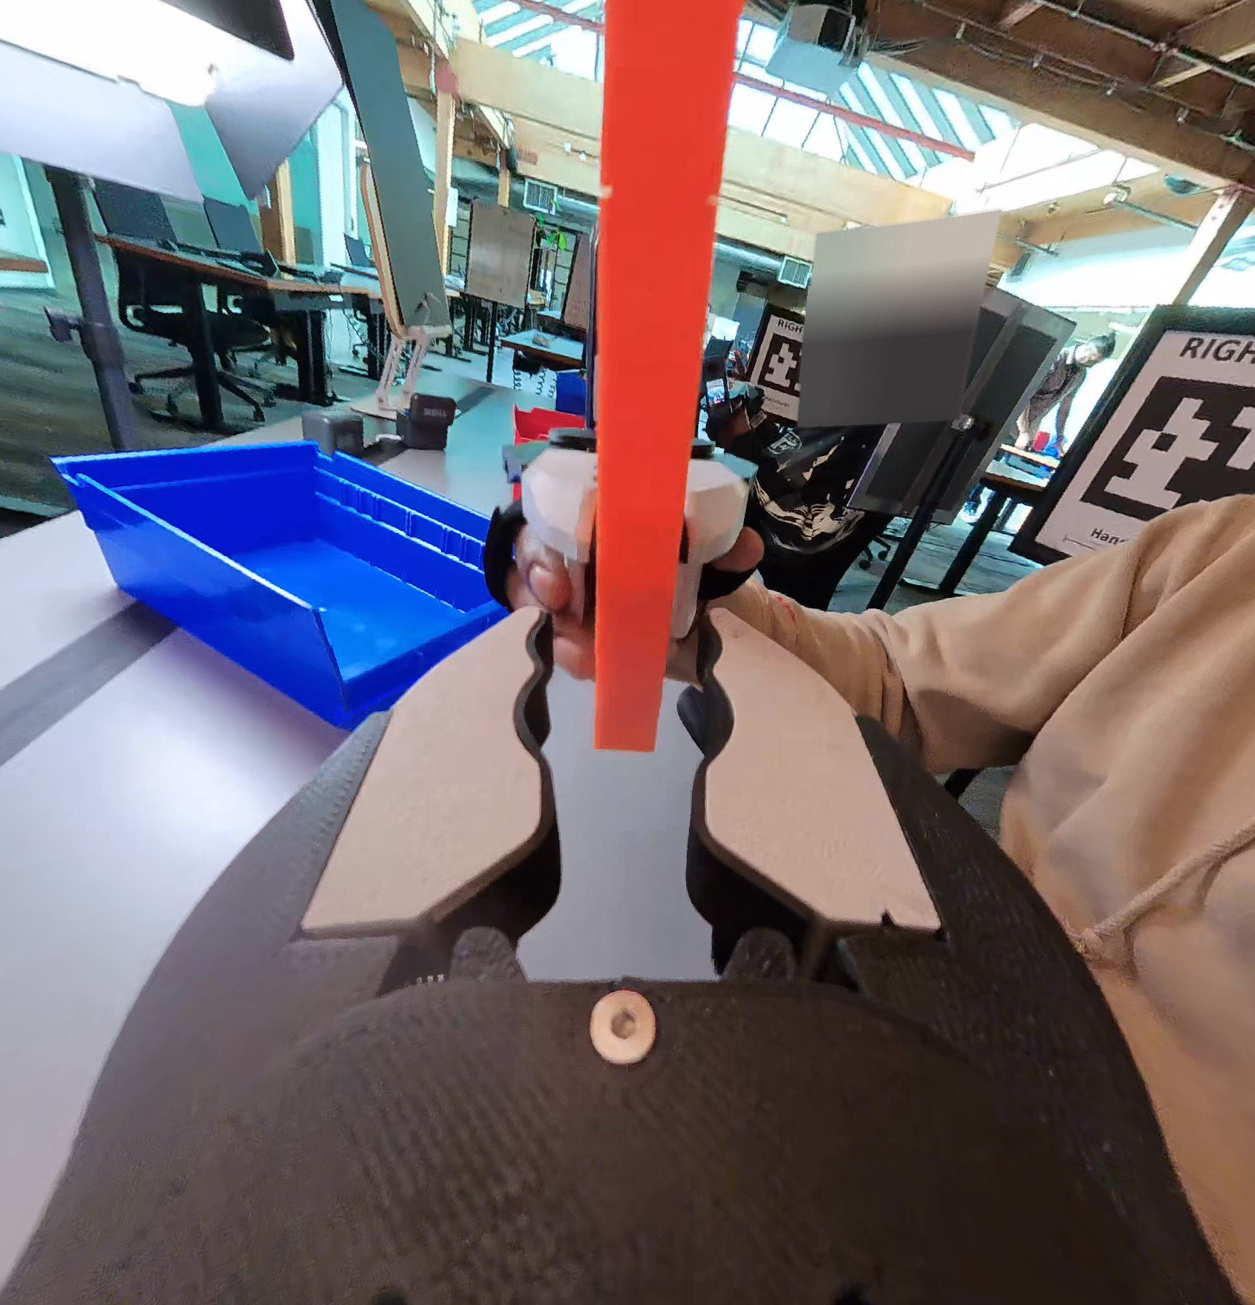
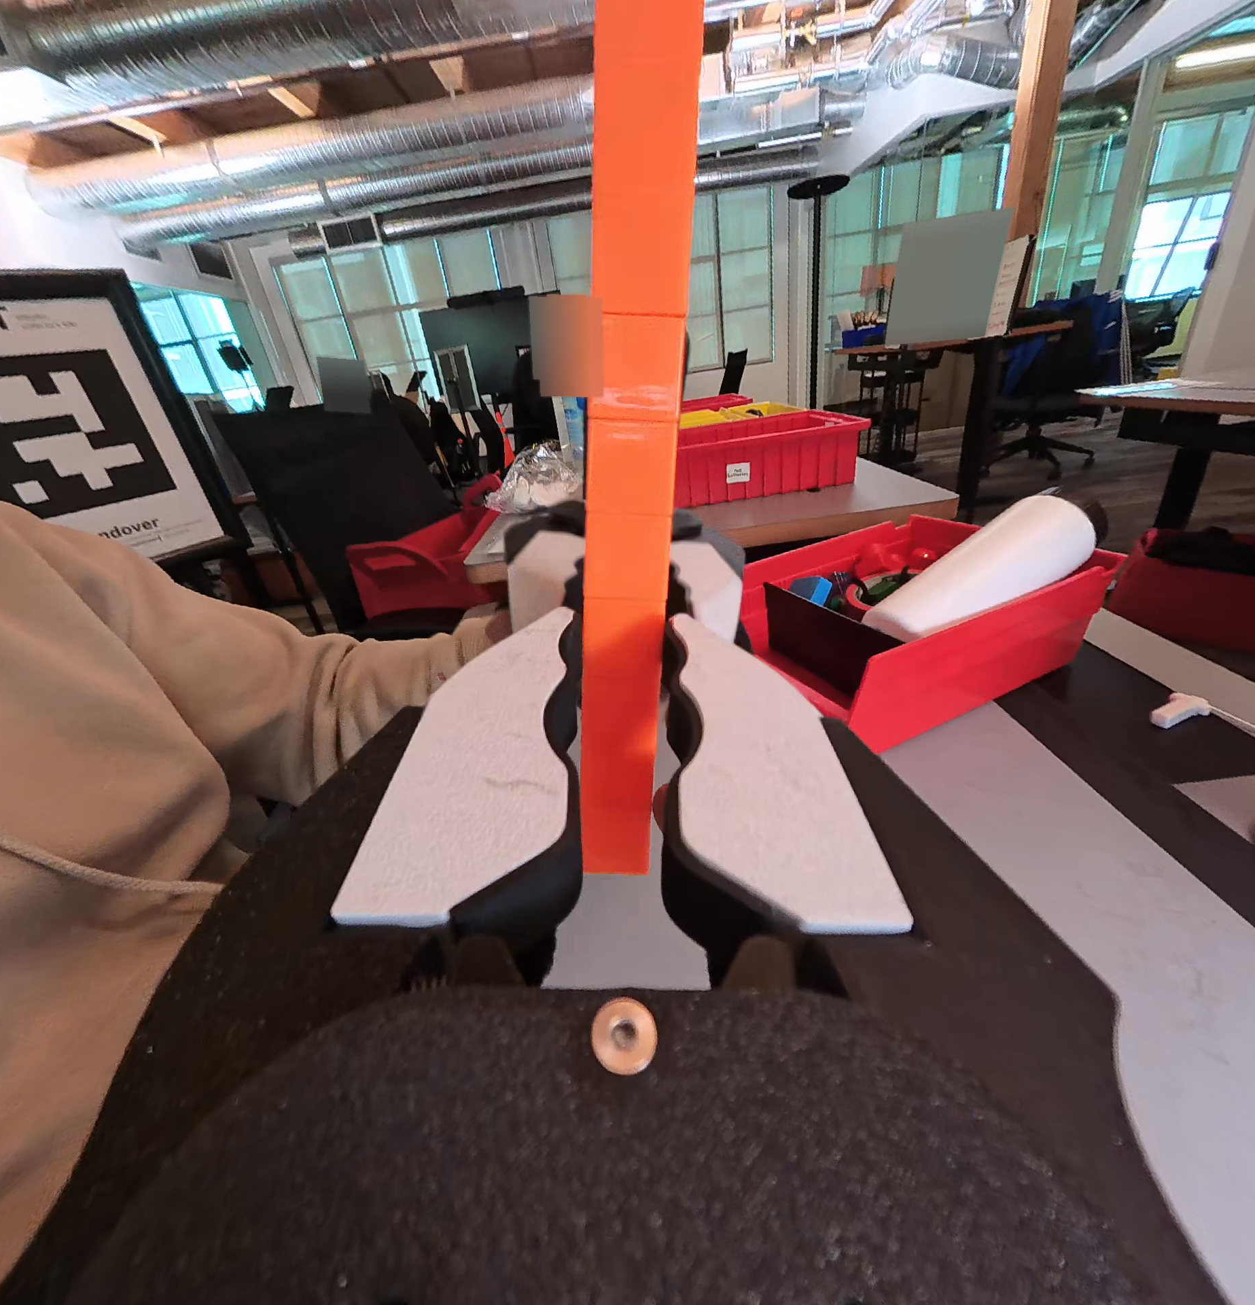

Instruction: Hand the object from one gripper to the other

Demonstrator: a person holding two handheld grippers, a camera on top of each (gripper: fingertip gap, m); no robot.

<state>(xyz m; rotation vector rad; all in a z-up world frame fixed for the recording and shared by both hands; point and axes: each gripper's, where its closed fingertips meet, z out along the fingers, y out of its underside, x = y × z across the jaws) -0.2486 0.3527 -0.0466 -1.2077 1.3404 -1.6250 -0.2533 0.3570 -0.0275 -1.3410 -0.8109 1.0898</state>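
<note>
A long orange bar (image 1: 645,353) stands upright between the two grippers, which face each other. In the right wrist view my right gripper (image 2: 619,621) is shut on the lower part of the orange bar (image 2: 631,494), with both fingers pressed against its sides. My left gripper (image 1: 624,621) is open. The bar's lower end hangs between its fingers with a gap on each side. The right gripper, held by a hand, shows behind the bar in the left wrist view (image 1: 561,508). The left gripper shows behind the bar in the right wrist view (image 2: 539,572).
An empty blue bin (image 1: 292,565) sits on the grey table (image 1: 116,777) to the left. A red bin (image 2: 963,657) holding a white cone and small parts sits to the right. A person's beige sleeve (image 1: 1034,671) is close by. Framed marker boards (image 2: 66,424) stand behind.
</note>
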